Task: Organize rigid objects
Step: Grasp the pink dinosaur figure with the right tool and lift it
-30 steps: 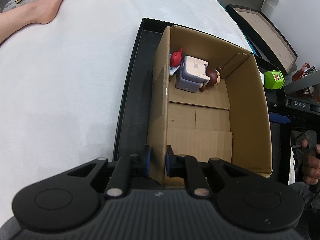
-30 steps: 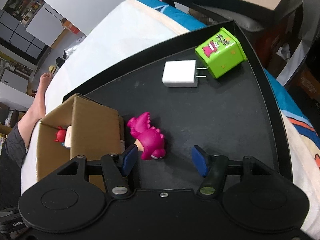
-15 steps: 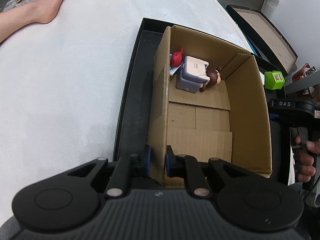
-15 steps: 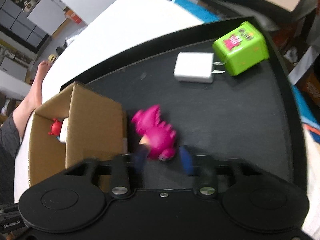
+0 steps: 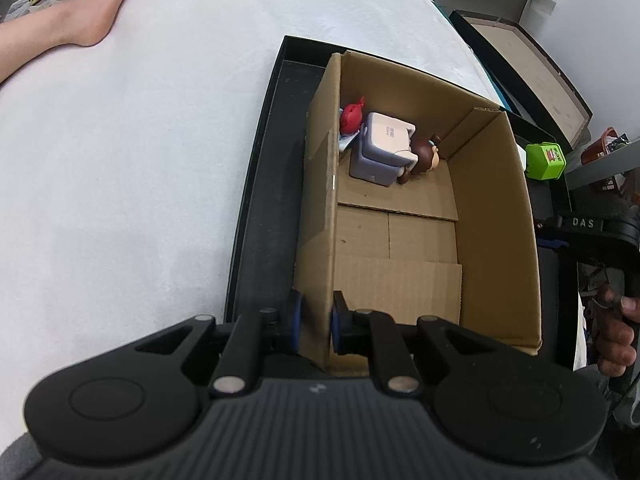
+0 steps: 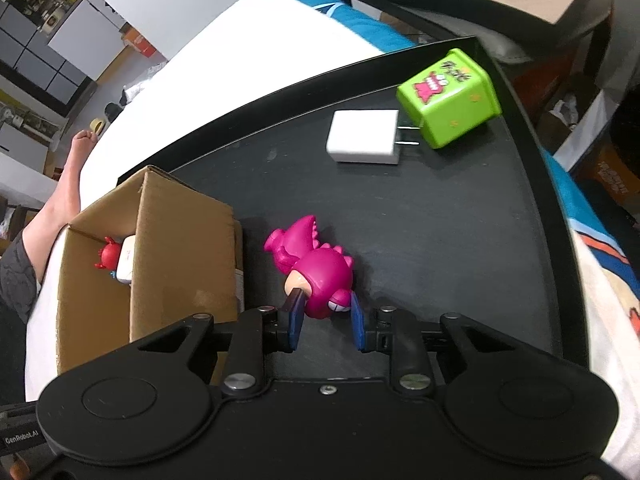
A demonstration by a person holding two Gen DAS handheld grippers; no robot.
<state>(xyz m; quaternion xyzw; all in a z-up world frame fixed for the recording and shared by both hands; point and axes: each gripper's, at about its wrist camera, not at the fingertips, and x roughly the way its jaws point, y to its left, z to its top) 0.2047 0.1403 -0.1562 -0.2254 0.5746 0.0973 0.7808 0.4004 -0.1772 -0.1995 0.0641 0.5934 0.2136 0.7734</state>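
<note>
While the left tool (image 5: 314,322) still pinches the box wall (image 5: 320,216), the right tool (image 6: 326,320) has closed onto the pink dinosaur (image 6: 316,264).

the left gripper (image 5: 314,322) pinches the near left wall of the cardboard box (image 5: 496,216), one blue pad on each side of it. the box sits in a black tray (image 5: 260,184) on a white cloth (image 5: 140,152). at its far end lie a red toy (image 5: 352,119), a pale lavender box (image 5: 382,148) and a brown figure (image 5: 424,157), touching one another. beyond the right wall sits a green cube (image 5: 546,161). a hand (image 5: 618,332) grips the right gripper's black handle (image 5: 600,236).
</note>
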